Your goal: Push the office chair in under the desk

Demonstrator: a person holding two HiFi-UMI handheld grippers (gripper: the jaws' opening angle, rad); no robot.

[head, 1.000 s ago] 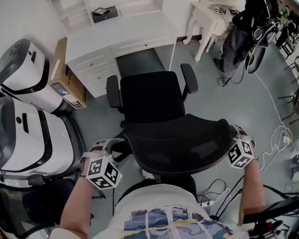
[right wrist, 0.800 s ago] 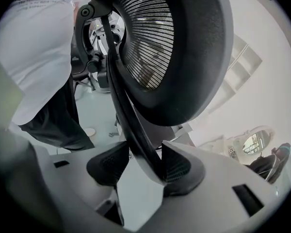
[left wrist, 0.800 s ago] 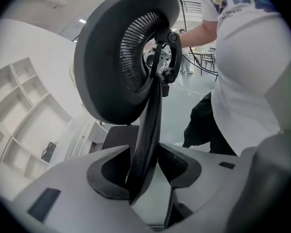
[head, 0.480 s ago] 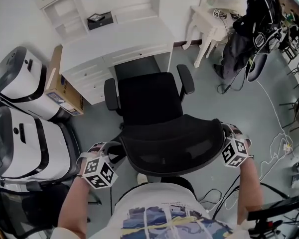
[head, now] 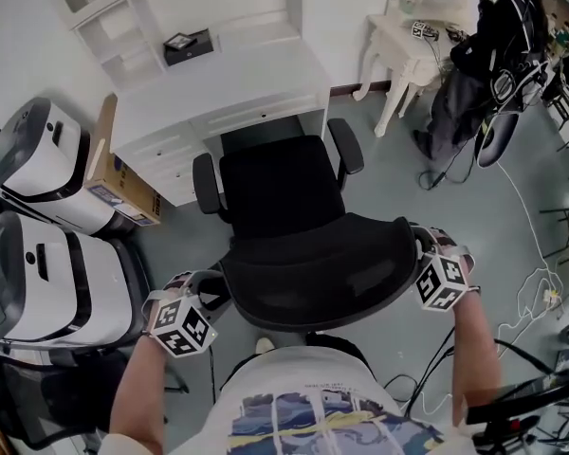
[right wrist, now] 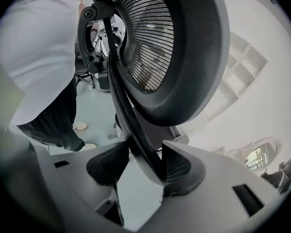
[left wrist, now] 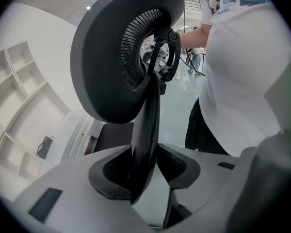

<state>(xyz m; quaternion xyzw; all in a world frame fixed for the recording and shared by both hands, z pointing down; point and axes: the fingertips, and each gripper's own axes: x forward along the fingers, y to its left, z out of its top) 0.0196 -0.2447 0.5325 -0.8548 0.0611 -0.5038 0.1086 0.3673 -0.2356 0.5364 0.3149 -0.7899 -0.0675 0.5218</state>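
Overhead view of a person standing behind a black office chair (head: 283,190). At left, the left gripper (head: 207,287) pinches the left rim of the mesh backrest (head: 313,271); its jaws have just been closing, and that rim sits between the pads. The seat faces the white desk (head: 229,72), with its front edge at the kneehole opening and most of the chair out on the floor. At right, the right gripper (head: 419,243) clamps the opposite rim. The 2 matching grips likely keep the wheeled chair from swivelling while it is pushed

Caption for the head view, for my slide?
Left hand-held gripper, jaws just closing, and right hand-held gripper hold the office chair's backrest, seat facing the white desk.
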